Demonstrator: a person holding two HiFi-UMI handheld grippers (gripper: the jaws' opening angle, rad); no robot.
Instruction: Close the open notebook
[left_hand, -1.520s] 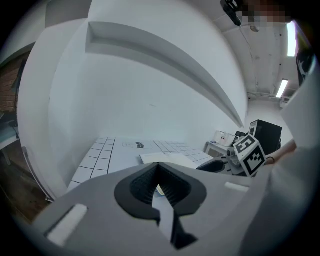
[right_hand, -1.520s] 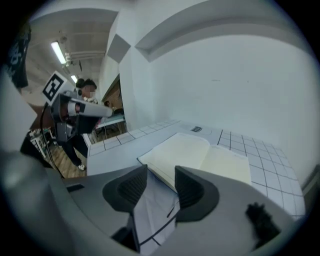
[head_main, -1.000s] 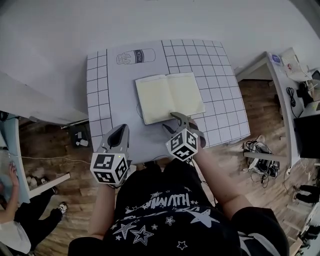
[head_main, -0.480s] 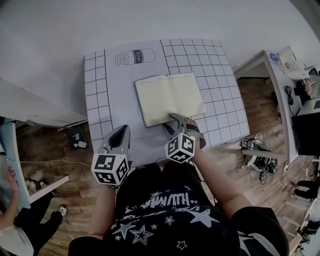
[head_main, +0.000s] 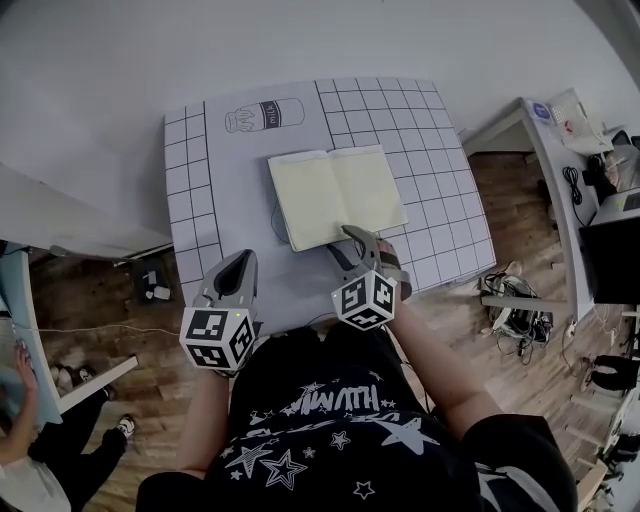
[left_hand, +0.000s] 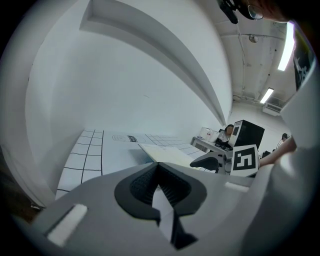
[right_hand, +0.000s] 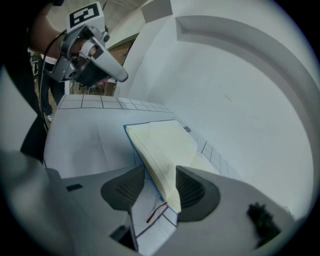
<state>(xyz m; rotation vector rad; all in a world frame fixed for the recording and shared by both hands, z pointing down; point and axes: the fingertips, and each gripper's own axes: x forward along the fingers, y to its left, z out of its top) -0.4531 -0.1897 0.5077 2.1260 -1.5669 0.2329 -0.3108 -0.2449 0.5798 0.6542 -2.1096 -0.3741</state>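
Two views apart from the head view, where the left hand-held gripper (head_main: 238, 262) sits apart from and the right hand-held gripper (head_main: 352, 236) meets the open notebook (head_main: 337, 195) on the table (head_main: 190, 200), show jaws: left gripper view clenched and empty, right gripper view released, straddling the notebook's raised edge.

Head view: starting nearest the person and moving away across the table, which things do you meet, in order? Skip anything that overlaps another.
left gripper → open notebook → milk bottle drawing, printed at the table's far edge.
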